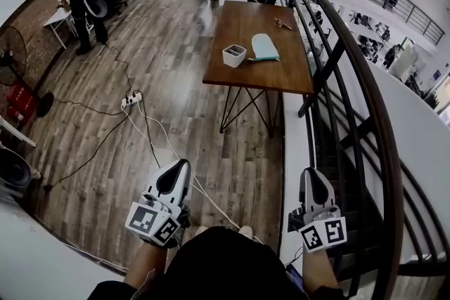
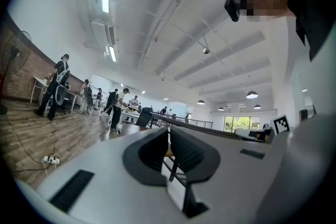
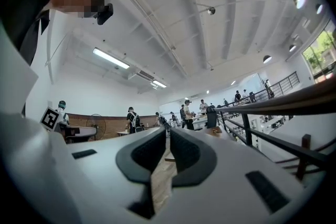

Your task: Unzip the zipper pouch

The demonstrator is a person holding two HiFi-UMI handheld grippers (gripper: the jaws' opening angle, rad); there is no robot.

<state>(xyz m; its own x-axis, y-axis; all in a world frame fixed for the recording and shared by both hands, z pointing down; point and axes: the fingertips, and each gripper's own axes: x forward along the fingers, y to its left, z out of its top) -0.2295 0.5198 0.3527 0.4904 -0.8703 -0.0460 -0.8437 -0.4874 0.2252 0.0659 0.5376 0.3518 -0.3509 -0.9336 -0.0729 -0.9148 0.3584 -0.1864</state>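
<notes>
Left gripper [image 1: 183,165] and right gripper [image 1: 310,173] fingers clenched, empty; only head view shows pouch [image 1: 265,47] on table [image 1: 242,75].

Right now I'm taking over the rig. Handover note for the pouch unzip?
Left gripper: shut, empty, held low by the body.
Right gripper: shut, empty, also held low.
Pale mint fabric zipper pouch: lies flat on the brown wooden table ahead, next to a white square tub, far from both grippers.
Done: nothing, pouch untouched. The zipper is too small to read from here.
To do: walk up to the table, hold the pouch with one gripper, and probably pull the zipper open with the other.
</notes>
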